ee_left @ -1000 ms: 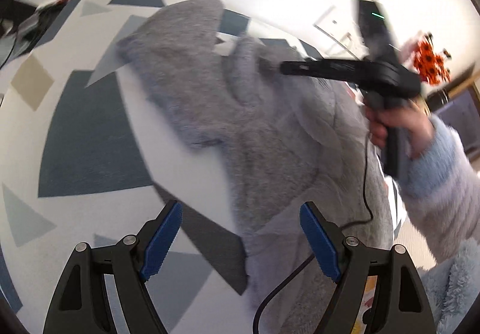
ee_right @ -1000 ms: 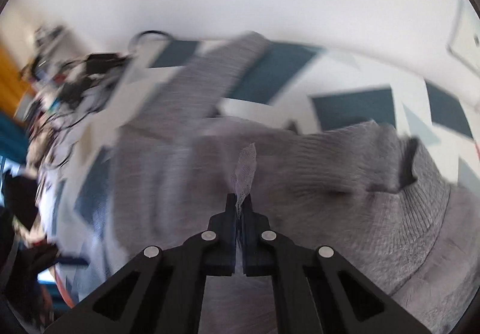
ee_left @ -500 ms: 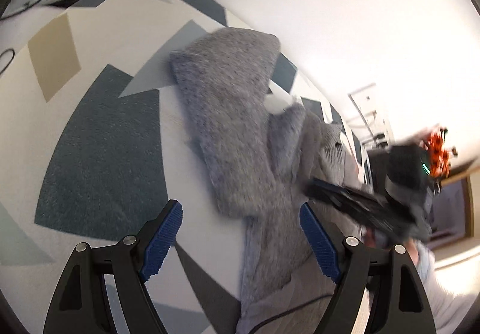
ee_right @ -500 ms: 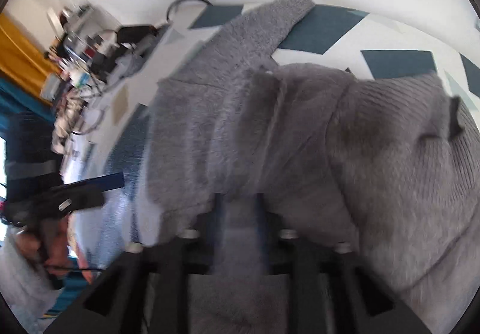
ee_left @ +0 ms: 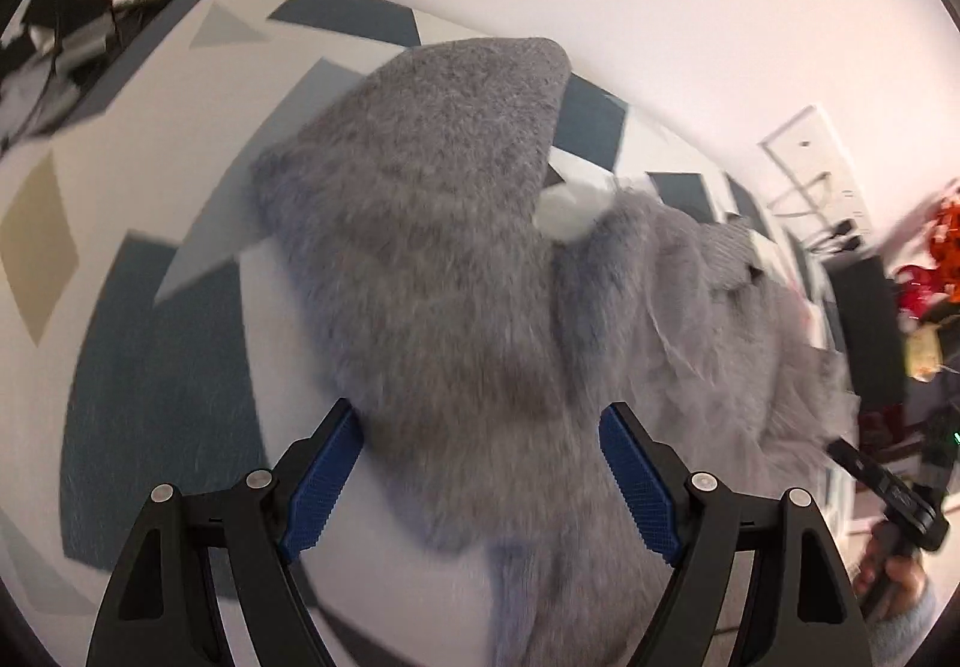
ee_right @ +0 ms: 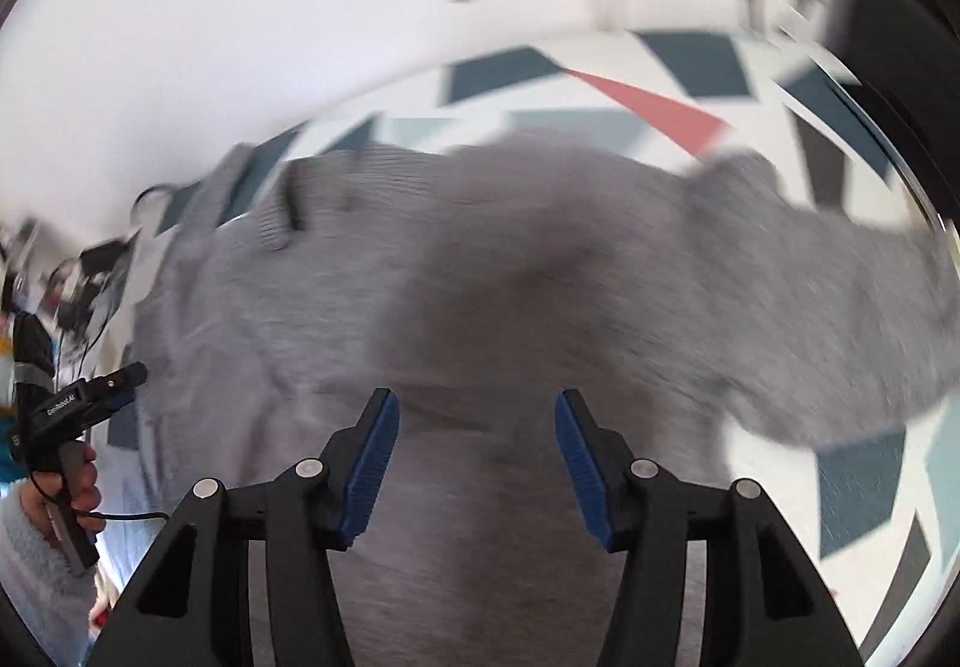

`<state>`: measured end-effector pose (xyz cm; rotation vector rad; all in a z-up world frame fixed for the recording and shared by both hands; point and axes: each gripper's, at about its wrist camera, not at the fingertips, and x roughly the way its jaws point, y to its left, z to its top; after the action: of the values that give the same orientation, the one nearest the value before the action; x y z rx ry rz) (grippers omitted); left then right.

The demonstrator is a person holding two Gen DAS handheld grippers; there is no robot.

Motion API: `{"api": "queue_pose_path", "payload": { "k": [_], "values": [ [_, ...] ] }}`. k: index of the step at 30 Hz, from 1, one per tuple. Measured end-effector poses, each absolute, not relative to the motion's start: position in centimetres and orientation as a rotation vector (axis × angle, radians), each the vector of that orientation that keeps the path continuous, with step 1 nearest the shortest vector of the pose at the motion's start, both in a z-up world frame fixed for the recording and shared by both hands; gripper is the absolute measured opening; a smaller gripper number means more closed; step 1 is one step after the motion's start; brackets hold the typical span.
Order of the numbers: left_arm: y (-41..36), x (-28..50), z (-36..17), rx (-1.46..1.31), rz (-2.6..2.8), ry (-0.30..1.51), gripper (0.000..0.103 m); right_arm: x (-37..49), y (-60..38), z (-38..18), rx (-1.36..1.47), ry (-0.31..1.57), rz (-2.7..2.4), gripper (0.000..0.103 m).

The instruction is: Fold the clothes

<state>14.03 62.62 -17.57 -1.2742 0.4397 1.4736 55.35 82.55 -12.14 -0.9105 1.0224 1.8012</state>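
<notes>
— Where is the grey fuzzy sweater (ee_left: 456,271) lying?
— Spread on the patterned rug (ee_left: 150,343).
— And the claws?
— Left claw (ee_left: 480,481) is gaping empty above a folded sleeve; right claw (ee_right: 474,463) is opening, gripping nothing.

right claw (ee_right: 474,463) now opening, off the grey sweater (ee_right: 540,277)
</notes>
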Motion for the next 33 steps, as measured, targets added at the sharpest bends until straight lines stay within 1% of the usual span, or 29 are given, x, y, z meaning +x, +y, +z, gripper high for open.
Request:
{"api": "queue_pose_path", "payload": {
  "k": [4,6,7,8,11,12,14,19,23,27,28,31,33],
  "values": [
    [65.1,14.1,-17.8,-1.193,1.649,0.569,0.08,55.5,84.9,-11.5,-0.899,0.928,1.802,0.057],
    [65.8,14.0,-18.0,-1.155,1.726,0.604,0.073,55.3,86.8,-11.3,-0.874,0.906,1.787,0.057],
    [66.0,14.3,-18.0,-1.132,1.733,0.627,0.071,55.1,87.8,-11.4,-0.868,0.912,1.776,0.057],
    [66.2,14.6,-18.0,-1.108,1.733,0.65,0.065,54.6,88.8,-11.7,-0.876,0.914,1.764,0.057],
    [66.3,15.1,-17.9,-1.04,1.749,0.729,0.061,52.5,90.5,-12.9,-0.955,0.888,1.747,0.057],
    [66.2,15.1,-17.8,-1.018,1.765,0.757,0.056,51.6,90.7,-13.5,-1.001,0.865,1.748,0.057],
    [65.6,14.3,-17.7,-1.007,1.801,0.777,0.051,50.6,90.8,-14.3,-1.066,0.82,1.743,0.057],
    [64.5,11.6,-17.8,-1.015,1.853,0.783,0.051,51.4,91.4,-14.9,-1.047,0.798,1.723,0.057],
    [65.3,10.5,-18.1,-1.035,1.898,0.765,0.051,50.9,92.4,-14.7,-1.057,0.772,1.687,0.058],
    [65.7,9.8,-18.3,-1.05,1.951,0.739,0.052,50.3,94.0,-14.9,-1.032,0.759,1.672,0.062],
    [65.6,9.8,-18.3,-1.044,1.954,0.739,0.052,50.0,94.3,-15.0,-1.025,0.746,1.672,0.066],
    [65.3,9.7,-18.3,-1.028,1.962,0.741,0.055,49.3,95.1,-15.2,-1.028,0.703,1.686,0.073],
    [65.2,9.4,-18.3,-1.026,1.963,0.746,0.064,49.2,95.9,-15.2,-1.031,0.722,1.691,0.074]
  ]
}}
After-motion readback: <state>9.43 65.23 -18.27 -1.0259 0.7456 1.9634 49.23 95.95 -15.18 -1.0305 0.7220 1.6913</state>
